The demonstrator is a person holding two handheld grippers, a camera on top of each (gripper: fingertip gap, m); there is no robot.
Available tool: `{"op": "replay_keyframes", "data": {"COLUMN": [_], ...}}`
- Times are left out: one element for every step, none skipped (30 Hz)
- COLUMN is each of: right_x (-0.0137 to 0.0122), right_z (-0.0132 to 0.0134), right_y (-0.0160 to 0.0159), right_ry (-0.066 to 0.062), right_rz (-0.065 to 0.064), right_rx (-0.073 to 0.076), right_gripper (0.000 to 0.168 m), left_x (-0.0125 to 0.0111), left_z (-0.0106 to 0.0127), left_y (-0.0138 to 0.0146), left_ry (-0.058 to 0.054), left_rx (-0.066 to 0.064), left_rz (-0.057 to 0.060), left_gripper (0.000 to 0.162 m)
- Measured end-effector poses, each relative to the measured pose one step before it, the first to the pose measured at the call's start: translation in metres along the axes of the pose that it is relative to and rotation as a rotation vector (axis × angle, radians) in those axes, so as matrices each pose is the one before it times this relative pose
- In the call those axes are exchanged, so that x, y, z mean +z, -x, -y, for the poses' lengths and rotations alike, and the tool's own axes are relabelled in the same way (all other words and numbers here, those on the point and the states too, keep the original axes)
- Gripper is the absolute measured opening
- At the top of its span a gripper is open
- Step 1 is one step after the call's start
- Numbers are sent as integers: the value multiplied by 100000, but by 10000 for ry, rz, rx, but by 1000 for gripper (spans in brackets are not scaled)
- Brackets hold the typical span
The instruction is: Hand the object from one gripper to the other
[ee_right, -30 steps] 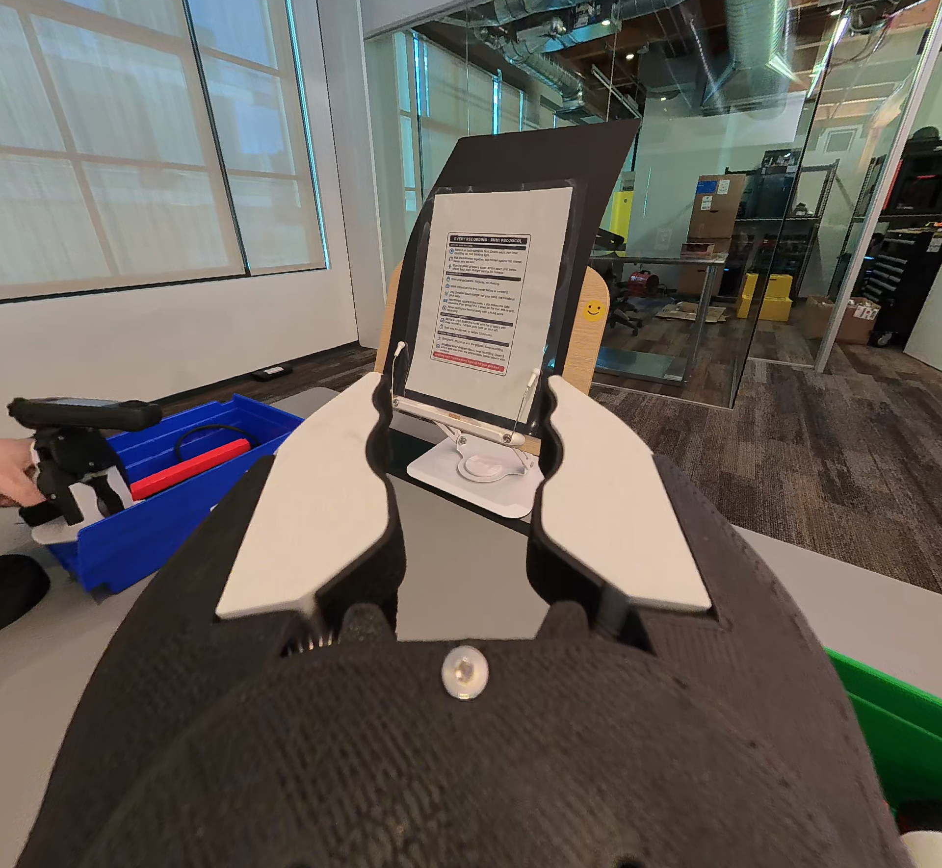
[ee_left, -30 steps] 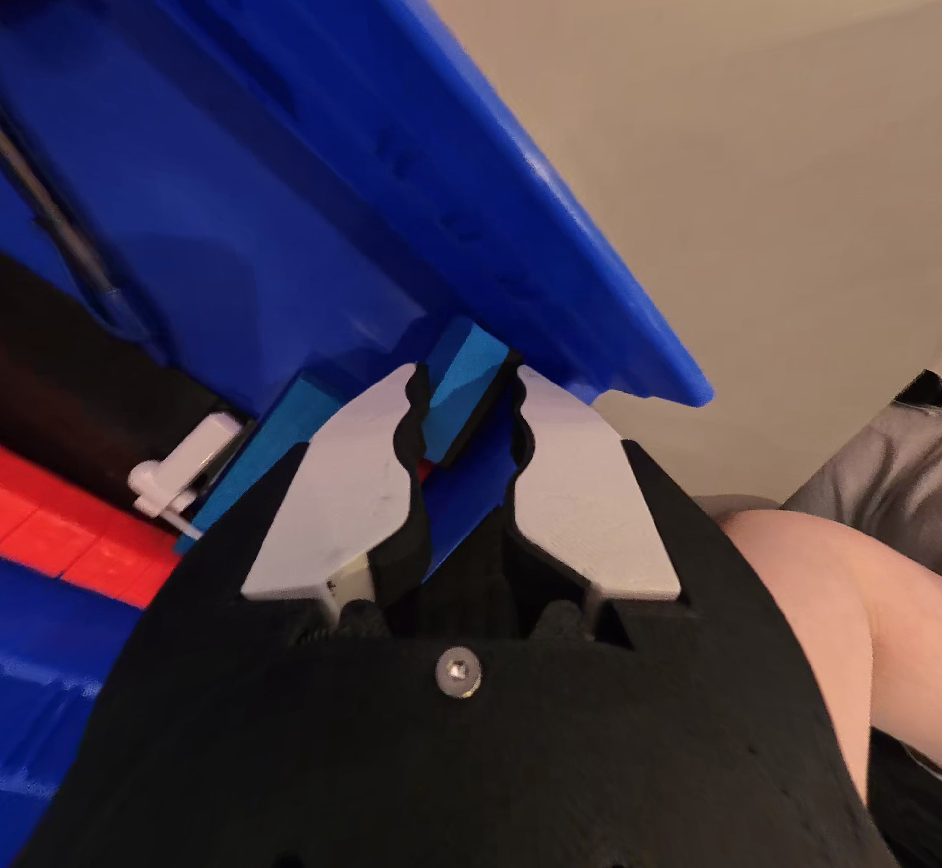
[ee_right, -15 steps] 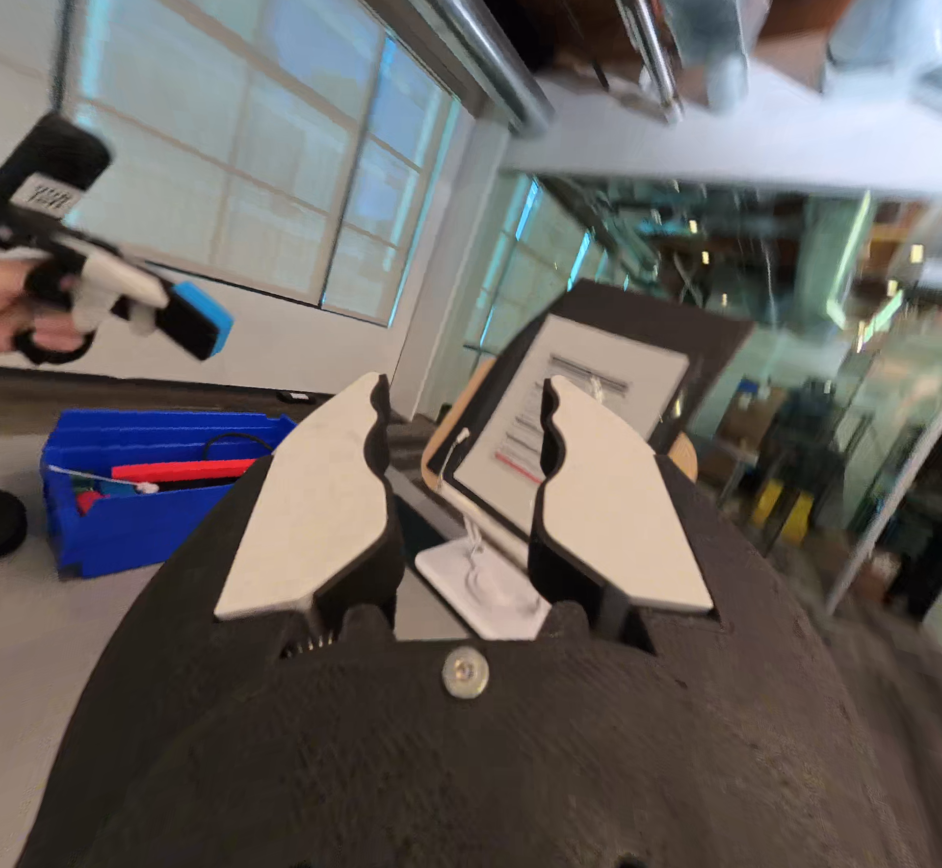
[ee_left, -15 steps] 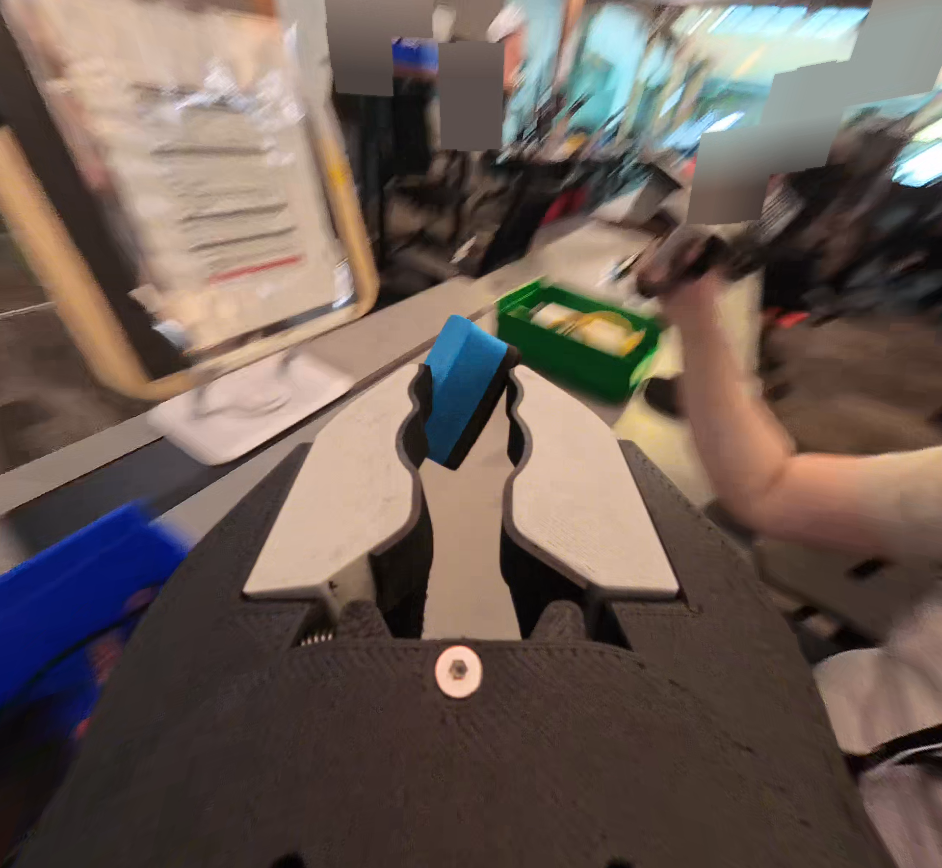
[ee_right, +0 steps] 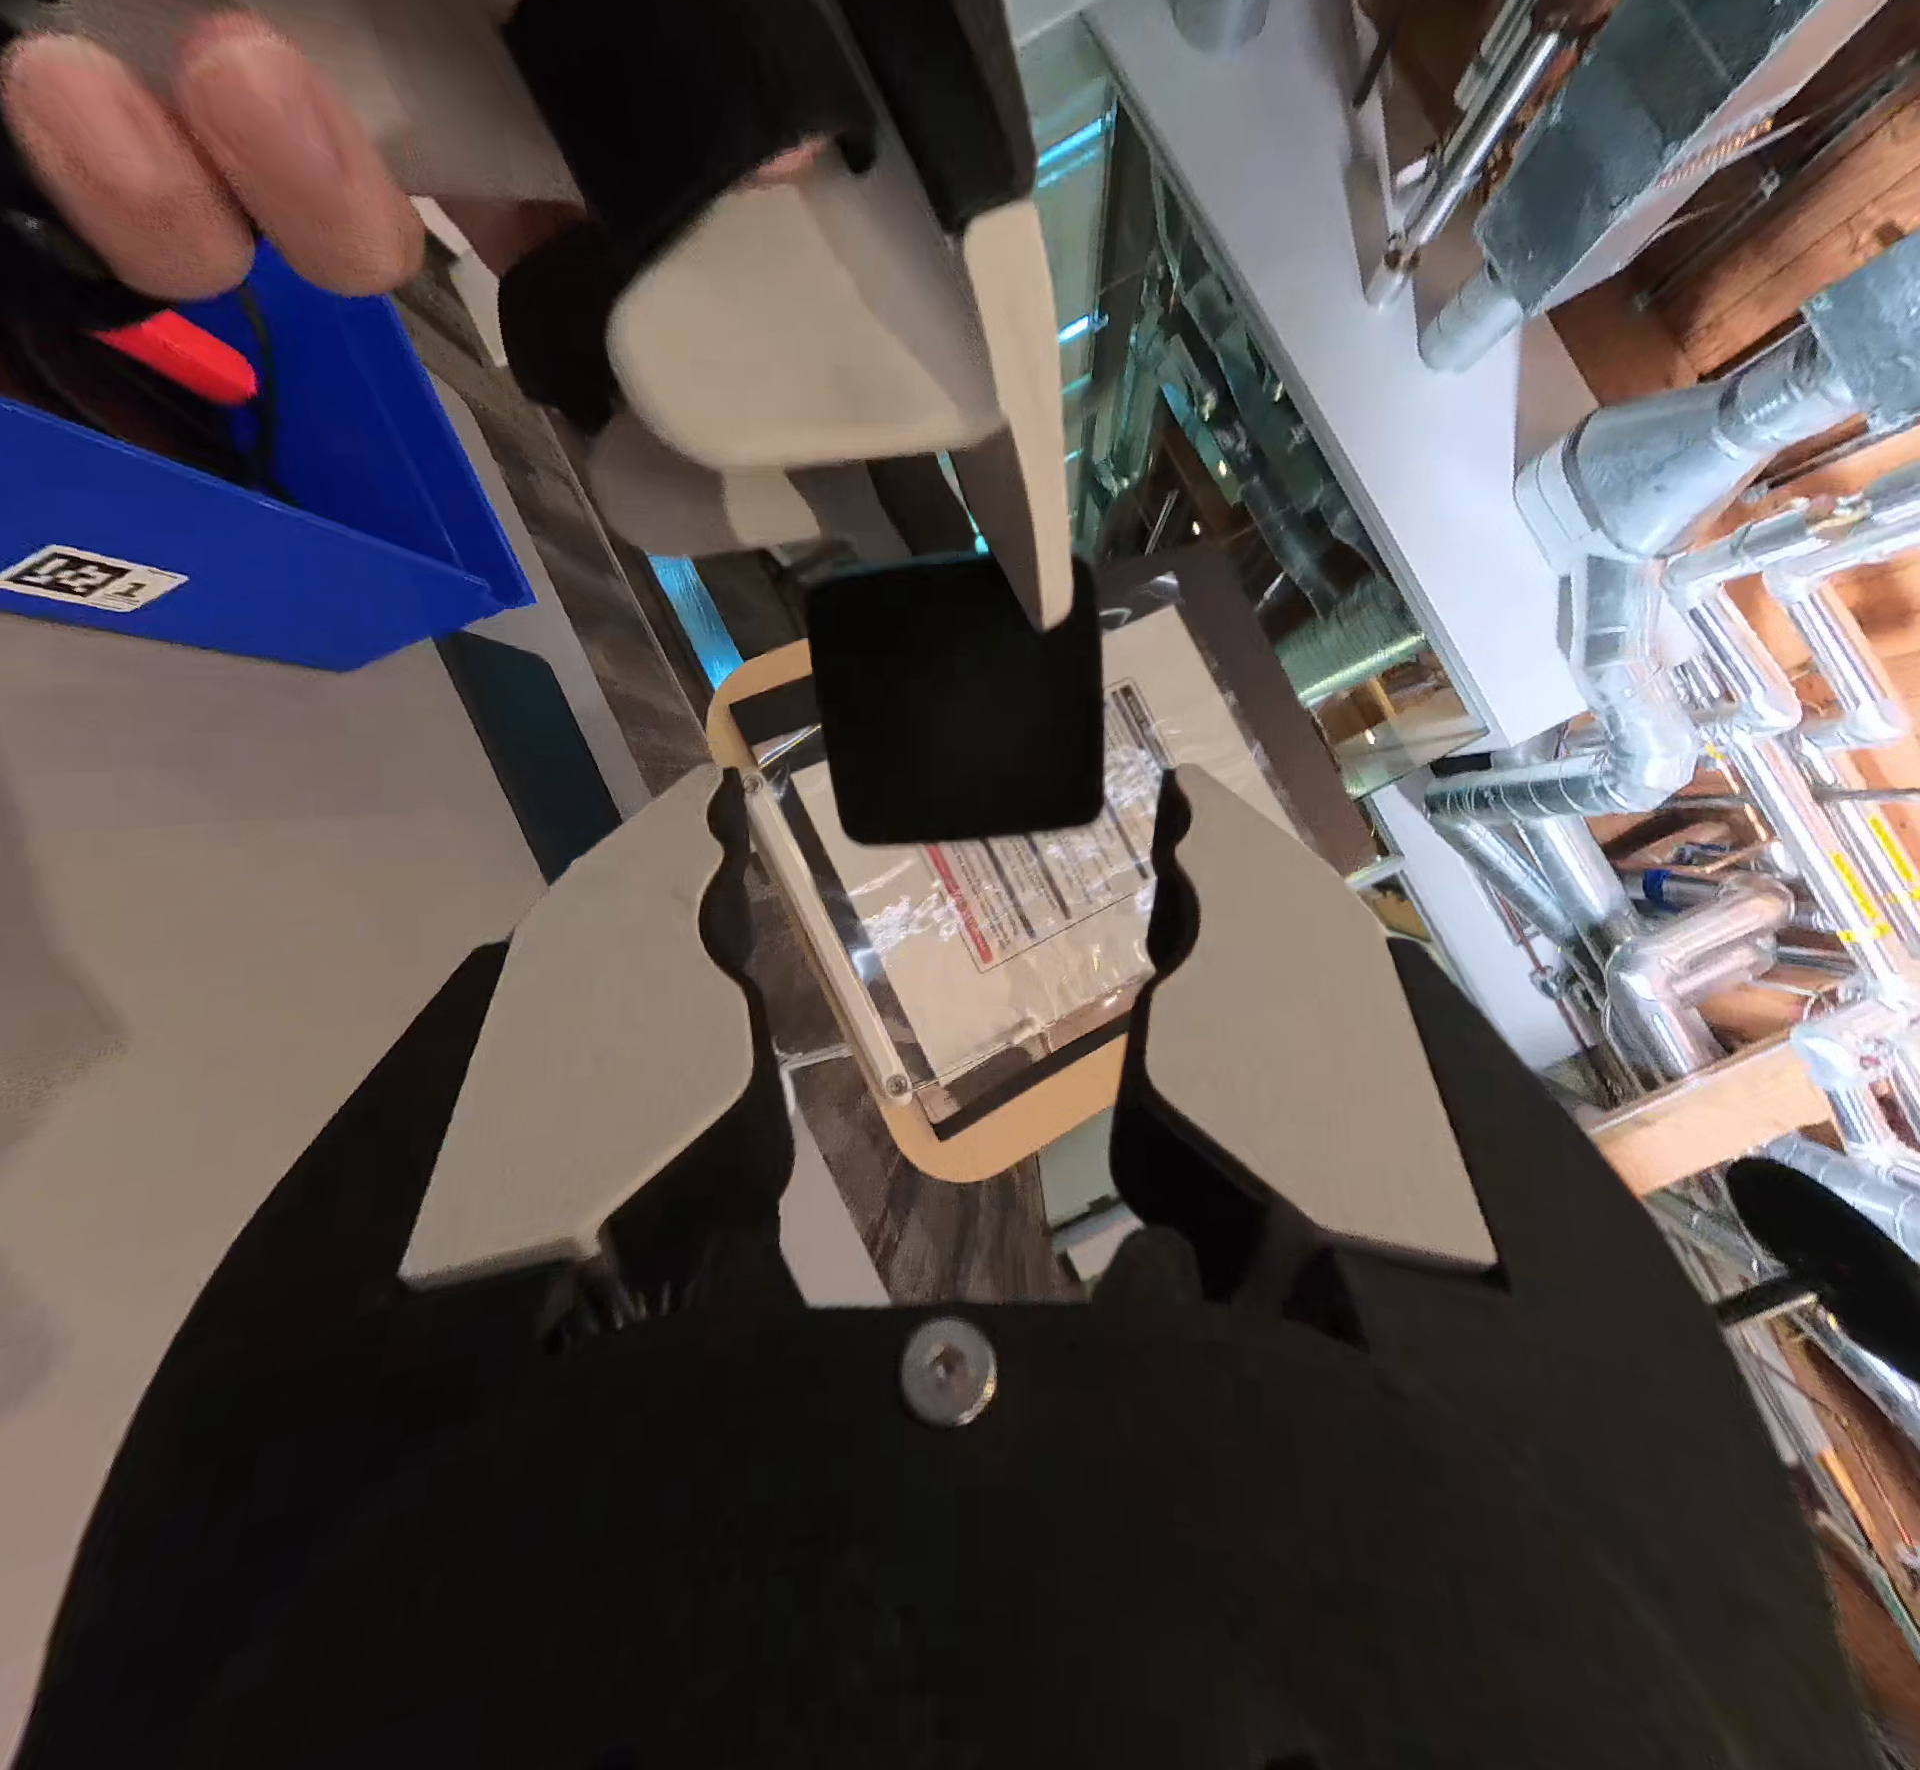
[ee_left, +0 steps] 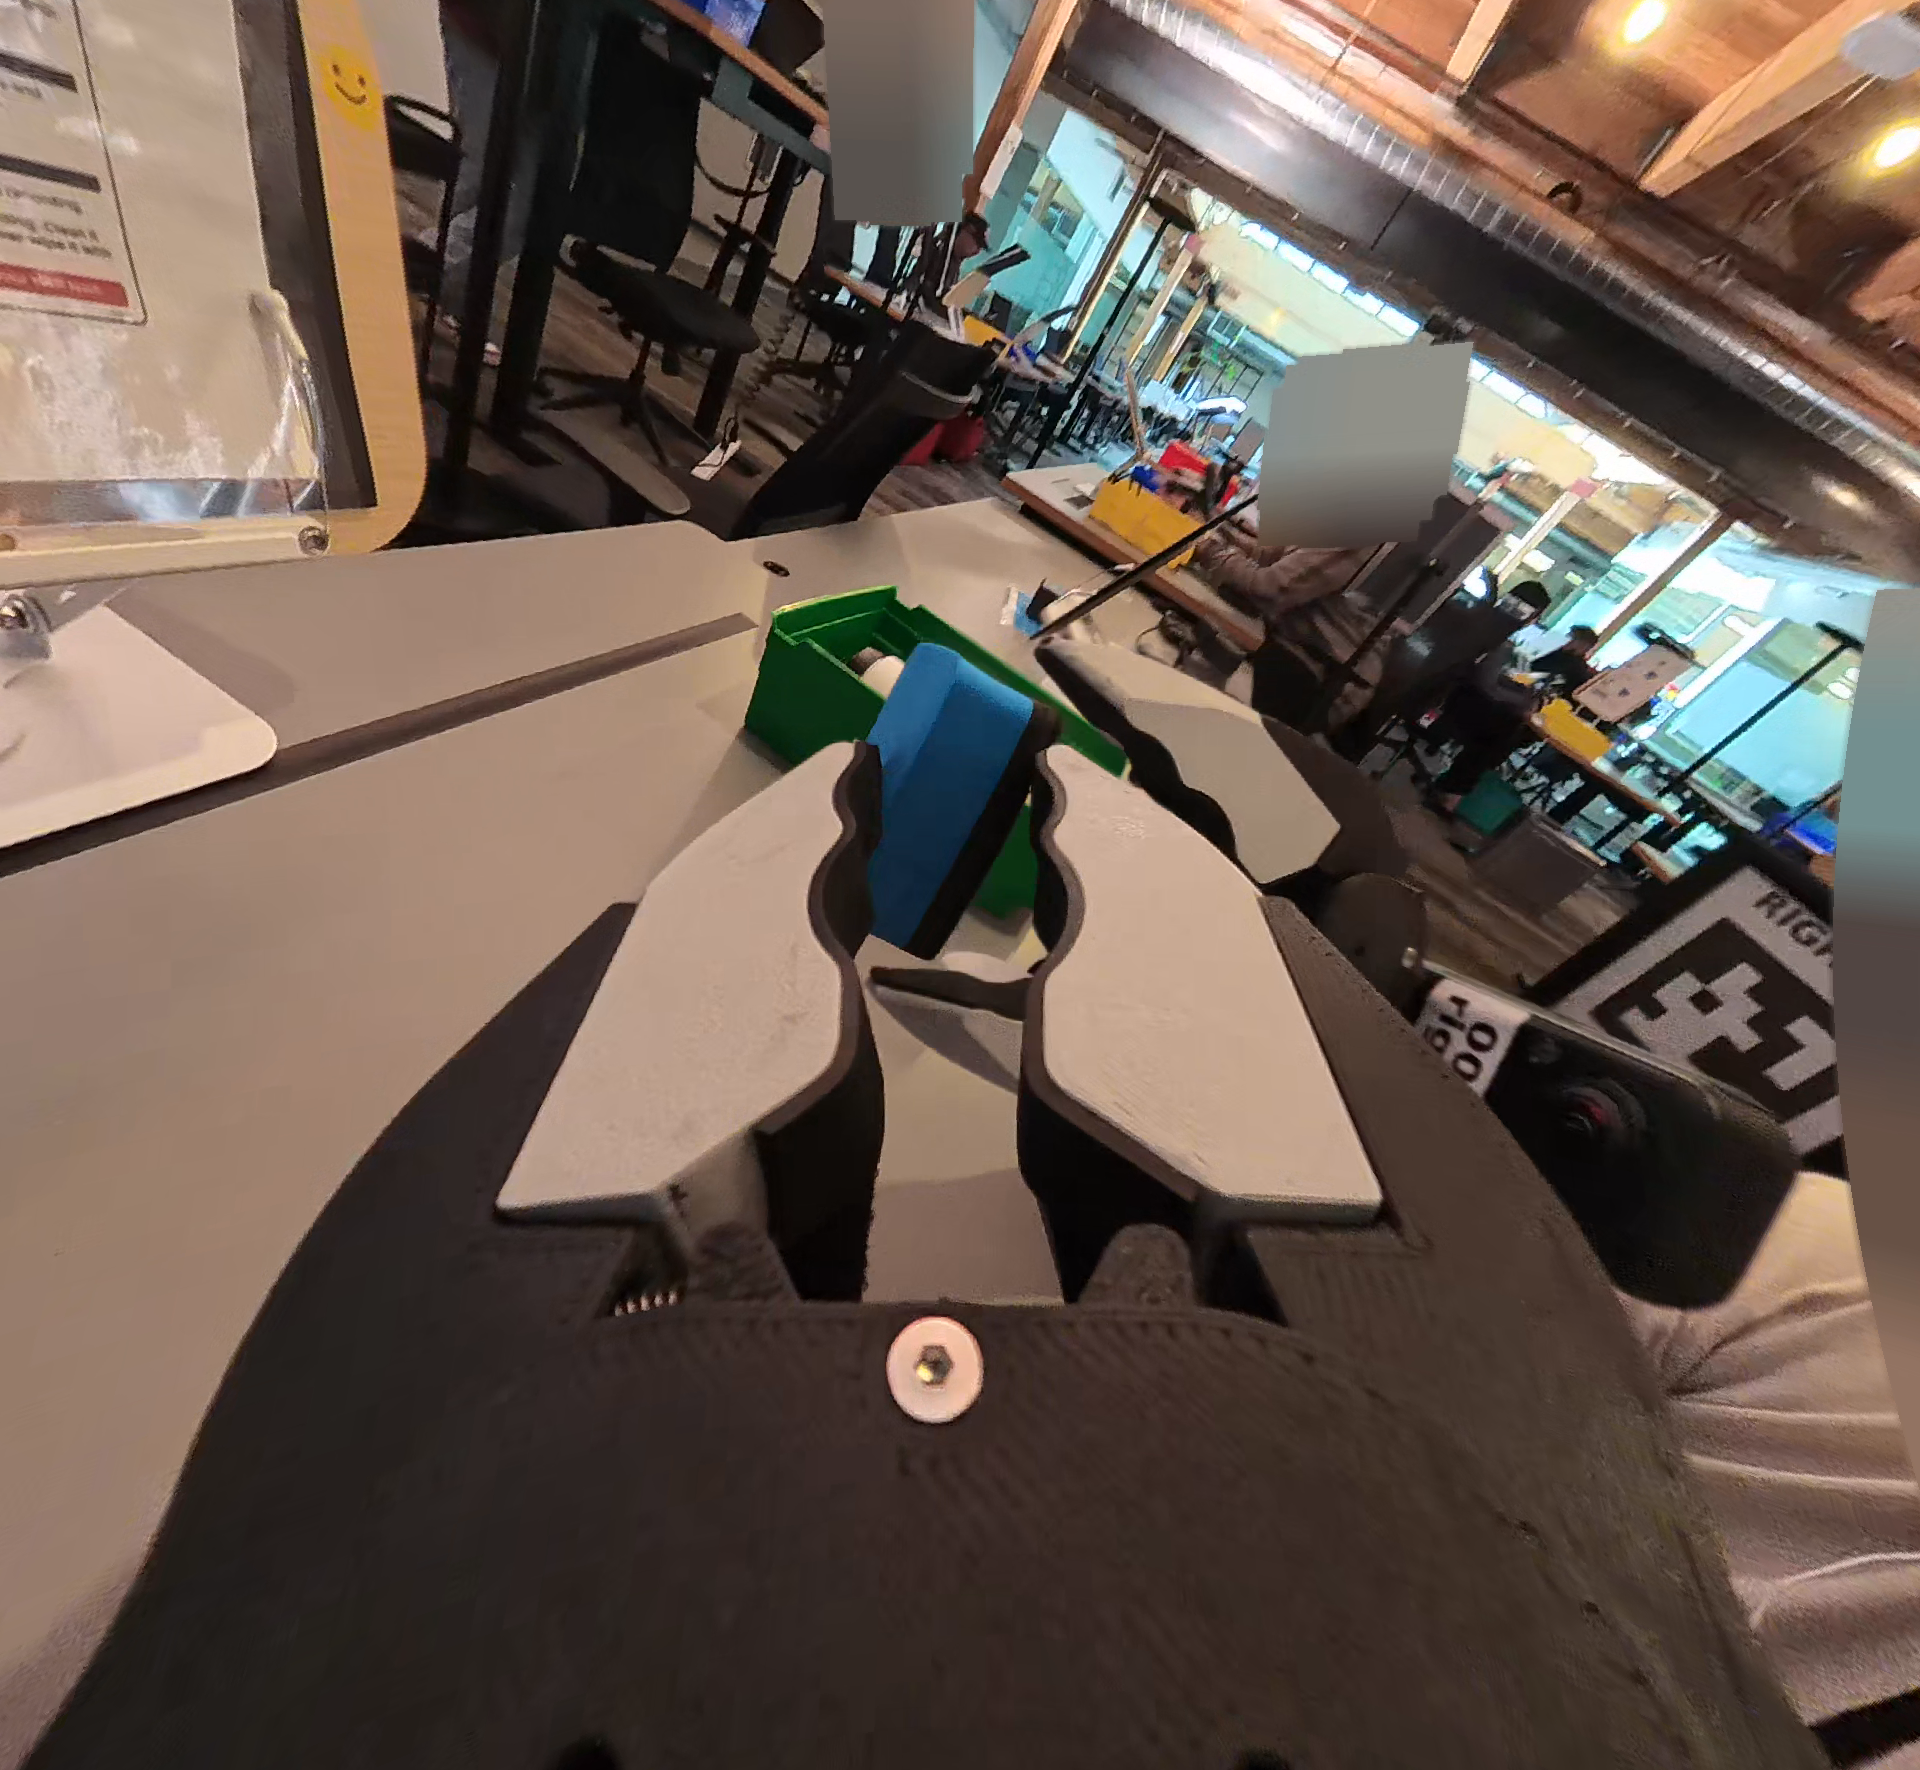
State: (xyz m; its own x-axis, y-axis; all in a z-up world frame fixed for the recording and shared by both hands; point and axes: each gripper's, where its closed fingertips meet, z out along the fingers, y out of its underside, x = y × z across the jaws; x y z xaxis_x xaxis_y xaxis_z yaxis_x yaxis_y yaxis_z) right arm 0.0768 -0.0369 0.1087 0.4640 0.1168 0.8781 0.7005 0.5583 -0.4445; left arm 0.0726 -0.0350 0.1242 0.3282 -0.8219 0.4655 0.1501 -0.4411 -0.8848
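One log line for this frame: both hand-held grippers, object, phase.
left hand-held gripper: shut on blue eraser | right hand-held gripper: open, facing eraser | phase: pre-handover

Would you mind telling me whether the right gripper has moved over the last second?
Yes. The right gripper has rolled and tipped upward: the framed notice on its stand, upright before, now lies slanted, with ceiling pipes in view.

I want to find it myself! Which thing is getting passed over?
Look above the grey table, in front of the green bin. The left hand-held gripper pinches a small block: bright blue with one black face, the only thing held in the air.
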Motion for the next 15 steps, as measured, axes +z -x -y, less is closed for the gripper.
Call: {"op": "replay_keyframes", "data": {"right_x": [250,217,208,181,162,166,144,92,42,16,-8,-60,-147,-198,-252], "right_z": [-135,-156,-212,-280,-316,-502,-568,-325,-146,-165,-215,-270,-244,-99,94], "right_y": [283,345,196,-141,-116,-119,-216,-40,-38,-187,-380,-662,-901,-871,-731], "right_ry": [138,164,188,201,193,265,261,68,-75,-72,-111,-159,-214,-296,-355], "right_rz": [-7,73,-1,-211,-172,-114,-103,92,202,205,192,118,95,249,453], "right_rx": [135,136,51,-9,-22,38,141,205,322,446,467,538,764,1066,1399], "right_gripper": [75,76,76,76,75,72,63,60,60,59,59,59,59,59,59], "left_x": [440,378,329,347,351,349,318,185,124,46,-115,-221,-311,-374,-358], "left_z": [-391,-266,-212,-300,-276,-344,-324,-5,130,277,519,518,465,512,467], "left_y": [145,73,66,23,-64,-103,-126,93,2,-137,-188,49,157,58,96], "left_ry": [168,92,48,120,82,151,149,-72,-172,-216,-294,-237,-152,-185,-211], "left_rx": [80,24,-21,8,28,4,28,96,194,146,195,297,460,705,900], "left_rz": [111,58,48,35,3,-18,-19,142,64,-45,-87,88,200,171,278], "left_gripper": [27,27,27,27,27,27,27,27,26,26,32,46,56,59,62]}}
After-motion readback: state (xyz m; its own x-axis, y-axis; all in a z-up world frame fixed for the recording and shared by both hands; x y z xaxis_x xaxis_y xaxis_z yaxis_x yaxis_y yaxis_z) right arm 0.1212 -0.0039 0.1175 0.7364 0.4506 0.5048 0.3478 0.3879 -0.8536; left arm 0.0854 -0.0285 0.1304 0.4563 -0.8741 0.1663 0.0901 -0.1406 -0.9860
